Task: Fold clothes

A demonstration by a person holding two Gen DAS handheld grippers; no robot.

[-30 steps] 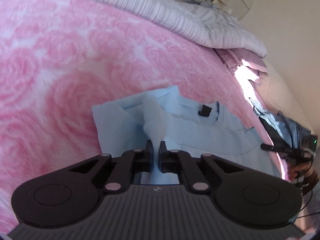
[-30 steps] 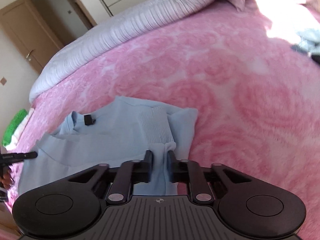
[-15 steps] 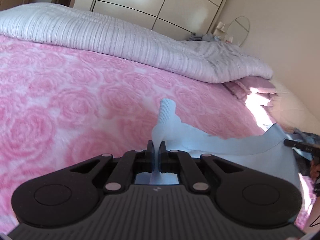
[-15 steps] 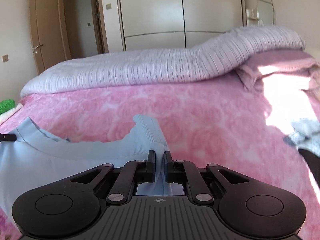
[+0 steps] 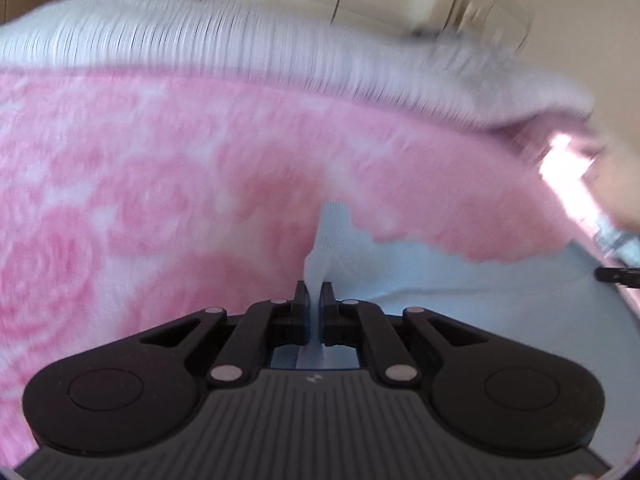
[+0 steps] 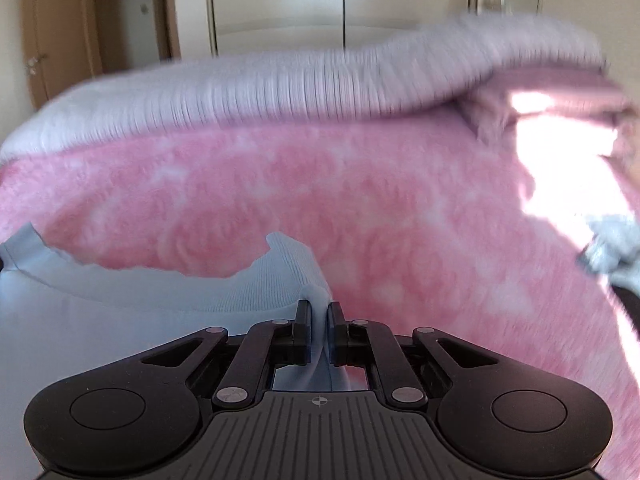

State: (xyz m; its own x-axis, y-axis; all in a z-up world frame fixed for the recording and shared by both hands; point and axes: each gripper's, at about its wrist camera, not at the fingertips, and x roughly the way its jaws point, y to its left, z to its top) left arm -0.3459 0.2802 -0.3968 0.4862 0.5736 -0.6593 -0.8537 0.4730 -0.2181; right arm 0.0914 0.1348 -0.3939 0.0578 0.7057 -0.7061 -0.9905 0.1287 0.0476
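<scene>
Now, I have the left gripper point(image 5: 316, 300) and right gripper point(image 6: 318, 316) each clamped on the light-blue sweater point(image 6: 120, 320), raised above the pink blanket point(image 6: 360, 200), its long axis spanning between them, neither arm nearer.

Each wrist camera sits just behind its hand-held gripper, looking forward along the fingers, low over the pink blanket point(image 5: 160, 184). Both face the striped duvet point(image 6: 280, 92) and wardrobe doors point(image 6: 276, 0). Shared: blanket, duvet, wardrobe, light-blue garment point(image 6: 120, 312). Both frames motion-blurred.
</scene>
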